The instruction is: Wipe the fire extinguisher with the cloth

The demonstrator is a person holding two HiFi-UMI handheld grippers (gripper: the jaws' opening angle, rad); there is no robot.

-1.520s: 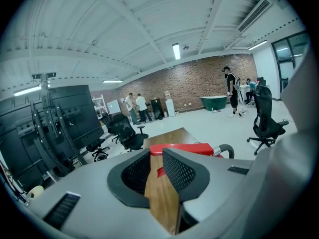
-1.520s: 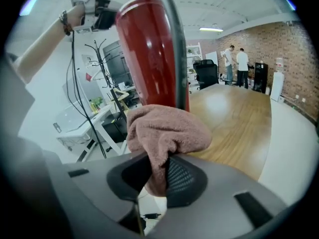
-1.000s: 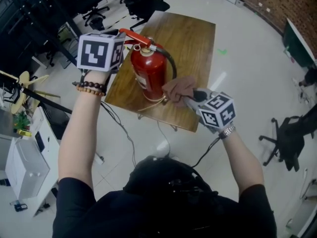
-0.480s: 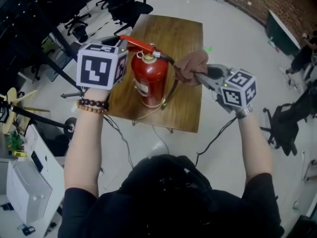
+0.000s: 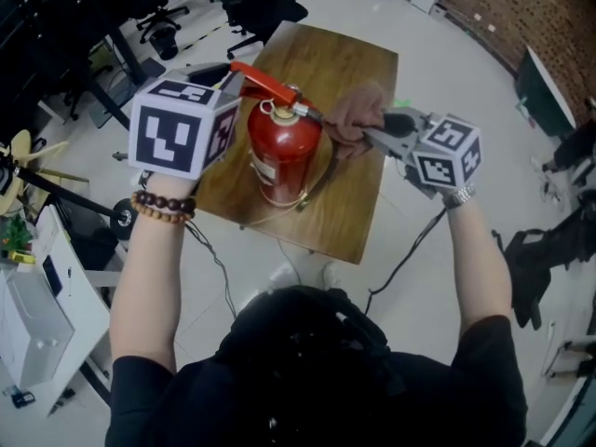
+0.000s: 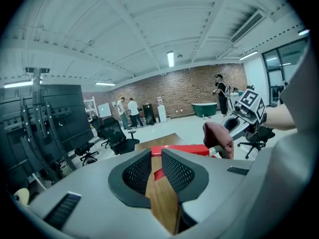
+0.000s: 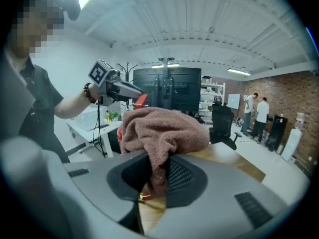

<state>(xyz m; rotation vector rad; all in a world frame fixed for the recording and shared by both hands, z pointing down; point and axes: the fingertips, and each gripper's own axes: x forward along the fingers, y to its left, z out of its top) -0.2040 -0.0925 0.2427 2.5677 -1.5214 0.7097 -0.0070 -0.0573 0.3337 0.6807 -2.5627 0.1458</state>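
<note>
A red fire extinguisher [image 5: 284, 152] stands upright on a wooden table [image 5: 349, 203]. My left gripper [image 5: 237, 74] comes in from the left and is shut on its red lever [image 6: 185, 150], which shows between the narrow jaws in the left gripper view. My right gripper [image 5: 374, 136] is shut on a bunched brown cloth [image 5: 356, 115], held against the top of the extinguisher by the valve and black hose. In the right gripper view the cloth [image 7: 164, 128] fills the space over the jaws and hides most of the extinguisher. From the left gripper view the cloth [image 6: 219, 136] hangs just right of the lever.
Black office chairs [image 5: 265, 3] stand beyond the table's far end. A white cabinet [image 5: 28, 315] and a desk are at the left. A cable [image 5: 410, 250] hangs from the right gripper. People stand far off by the brick wall [image 6: 127, 111].
My right gripper has carried the cloth up from the extinguisher's lower body to its top by the valve. The left gripper has stayed on the lever.
</note>
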